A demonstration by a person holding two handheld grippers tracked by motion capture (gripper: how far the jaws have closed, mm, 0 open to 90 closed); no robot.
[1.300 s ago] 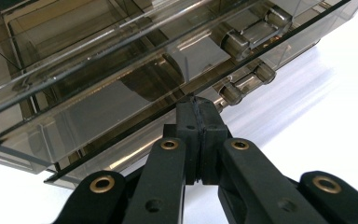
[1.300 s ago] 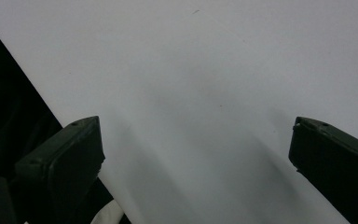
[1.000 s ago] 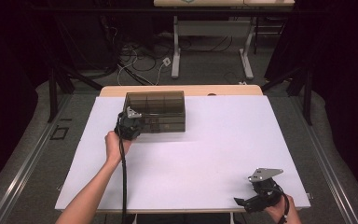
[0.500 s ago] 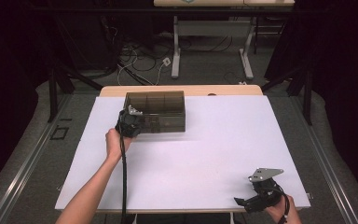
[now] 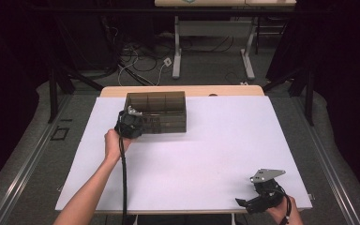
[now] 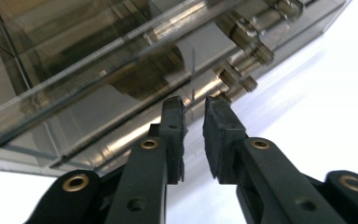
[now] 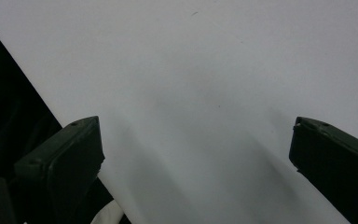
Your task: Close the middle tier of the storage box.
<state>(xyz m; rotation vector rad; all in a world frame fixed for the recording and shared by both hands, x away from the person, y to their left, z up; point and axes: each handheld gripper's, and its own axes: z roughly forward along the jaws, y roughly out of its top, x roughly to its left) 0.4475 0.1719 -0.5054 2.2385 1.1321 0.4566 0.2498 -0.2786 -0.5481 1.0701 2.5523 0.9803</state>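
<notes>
A: Where's the left gripper [image 5: 130,124]?

B: Forearm stretched forward, at the near left corner of the smoky translucent plastic organiser box [image 5: 159,111], far-left on the white table [image 5: 206,154]. Its jaws have just been opening; the narrow gap holds nothing.

A: The box's long axis?

B: Left to right. Contents unclear.

A: The right gripper [image 5: 258,202]?

B: Resting at the near edge, jaws wide, empty.

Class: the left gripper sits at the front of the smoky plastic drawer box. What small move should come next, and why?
Probably draw the left gripper straight back from the drawer box. Its jaws have just been opening; a narrow gap shows between them, nothing is pinched, and the tips sit at the box's front ledge. The right gripper rests open near the table's front edge.
</notes>
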